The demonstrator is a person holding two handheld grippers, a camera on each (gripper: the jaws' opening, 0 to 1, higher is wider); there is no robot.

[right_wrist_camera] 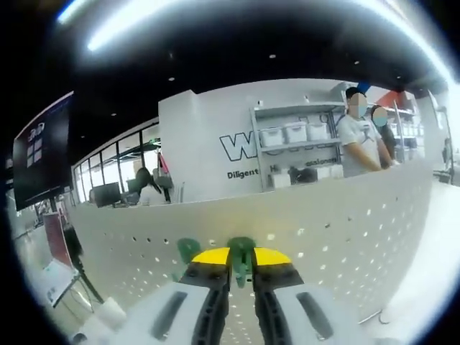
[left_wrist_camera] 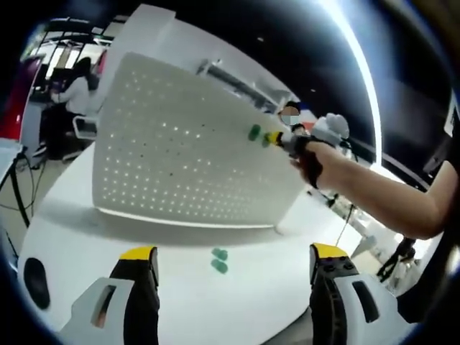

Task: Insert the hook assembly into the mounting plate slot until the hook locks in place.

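Pegboard (left_wrist_camera: 187, 151): stands upright on the table (left_wrist_camera: 86, 237).
Loose hooks (left_wrist_camera: 219, 260): two on the table, before the pegboard, between the left gripper's (left_wrist_camera: 233, 269) jaws.
Right gripper (left_wrist_camera: 277, 138): against the pegboard's face, right of centre.
Held hook (right_wrist_camera: 241, 251): between the right gripper's jaws, at the pegboard.
Mounted hook (right_wrist_camera: 188, 249): on the pegboard, just left of the held hook.
Shelving (right_wrist_camera: 295, 151): behind the pegboard.

Green hook (right_wrist_camera: 241, 253) pressed vs upright white perforated plate (left_wrist_camera: 180, 151).

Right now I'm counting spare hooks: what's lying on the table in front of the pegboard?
Two small green hooks lie together on the white table, before the pegboard. Whatever is behind the board is hidden.
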